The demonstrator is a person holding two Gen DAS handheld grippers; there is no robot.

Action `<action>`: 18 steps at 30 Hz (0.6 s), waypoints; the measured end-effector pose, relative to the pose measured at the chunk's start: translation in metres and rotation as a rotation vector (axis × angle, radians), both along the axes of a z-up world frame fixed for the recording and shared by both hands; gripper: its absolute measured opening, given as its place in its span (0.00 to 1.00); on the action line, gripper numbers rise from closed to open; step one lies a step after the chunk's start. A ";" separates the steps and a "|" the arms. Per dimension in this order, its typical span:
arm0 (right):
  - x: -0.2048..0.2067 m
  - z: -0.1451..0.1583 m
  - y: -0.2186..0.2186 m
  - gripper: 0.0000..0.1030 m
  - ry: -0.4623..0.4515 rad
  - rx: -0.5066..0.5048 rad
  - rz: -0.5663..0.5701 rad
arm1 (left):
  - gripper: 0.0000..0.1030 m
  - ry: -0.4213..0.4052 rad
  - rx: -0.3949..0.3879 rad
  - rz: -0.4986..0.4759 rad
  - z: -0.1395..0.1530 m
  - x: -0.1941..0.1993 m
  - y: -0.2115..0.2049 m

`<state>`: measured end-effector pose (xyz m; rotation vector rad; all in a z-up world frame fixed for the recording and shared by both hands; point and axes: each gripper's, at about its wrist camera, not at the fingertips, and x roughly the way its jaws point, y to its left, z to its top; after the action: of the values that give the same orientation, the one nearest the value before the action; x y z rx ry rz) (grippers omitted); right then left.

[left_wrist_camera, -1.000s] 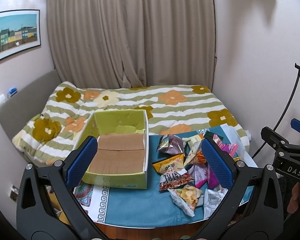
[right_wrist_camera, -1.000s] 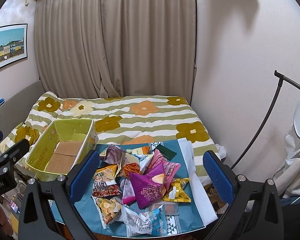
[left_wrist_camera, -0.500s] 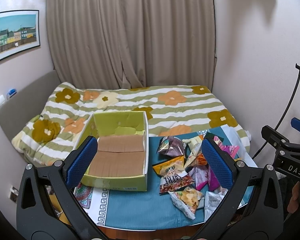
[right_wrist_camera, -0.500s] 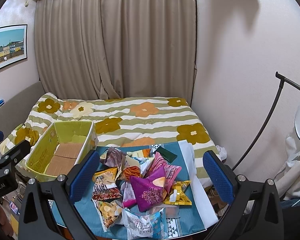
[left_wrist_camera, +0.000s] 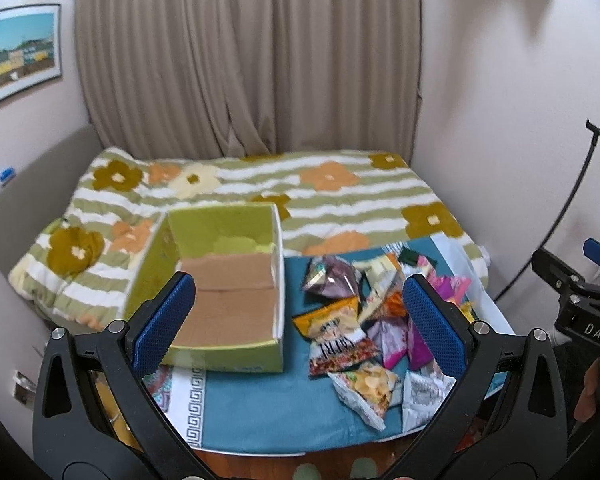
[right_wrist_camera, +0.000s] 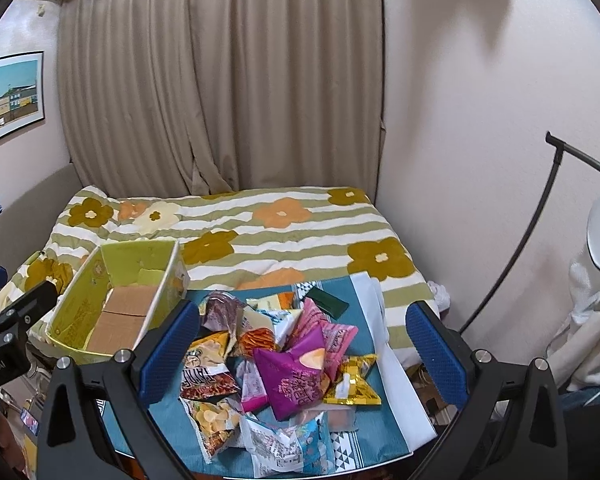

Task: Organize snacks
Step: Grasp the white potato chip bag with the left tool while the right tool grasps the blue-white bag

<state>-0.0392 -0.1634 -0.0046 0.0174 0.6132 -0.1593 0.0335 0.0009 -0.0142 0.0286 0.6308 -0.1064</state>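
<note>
**Green box bare, snacks heaped beside it**

Green cardboard box (left_wrist_camera: 224, 280) sits at the left of your teal tabletop (left_wrist_camera: 260, 404), nothing inside; the snack packets (right_wrist_camera: 284, 364) lie piled just to its right. Your left gripper (left_wrist_camera: 300, 320) and right gripper (right_wrist_camera: 304, 344) hover above, fingers apart and holding nothing.

The green box (left_wrist_camera: 224, 284) stands open-topped on the left of the tabletop (left_wrist_camera: 260, 412), its interior bare cardboard, so entry from above is free. A strip of bare teal cloth separates its right wall from the snack pile (right_wrist_camera: 276, 364), which crowds the tabletop's right half with overlapping packets. The near edge in front of the box lies clear; the bed (right_wrist_camera: 260, 232) borders the far side.
</note>
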 end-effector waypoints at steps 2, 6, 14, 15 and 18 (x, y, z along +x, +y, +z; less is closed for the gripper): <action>-0.001 -0.006 -0.004 1.00 0.014 0.005 -0.017 | 1.00 0.038 -0.005 -0.027 -0.012 0.004 -0.001; -0.003 -0.028 -0.015 1.00 0.053 0.019 -0.033 | 1.00 0.120 0.003 -0.051 -0.046 0.013 -0.009; -0.004 -0.094 -0.041 1.00 0.196 0.109 0.063 | 1.00 0.275 -0.076 -0.004 -0.127 0.024 -0.033; -0.003 -0.104 -0.044 1.00 0.211 0.116 0.084 | 1.00 0.289 -0.090 -0.001 -0.137 0.026 -0.036; -0.002 -0.142 -0.051 1.00 0.260 0.160 0.164 | 1.00 0.308 -0.126 0.013 -0.171 0.031 -0.049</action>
<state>-0.0410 -0.2141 -0.1463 0.1022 0.8820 0.0478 0.0644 -0.0478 -0.1852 -0.1158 0.9306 -0.1396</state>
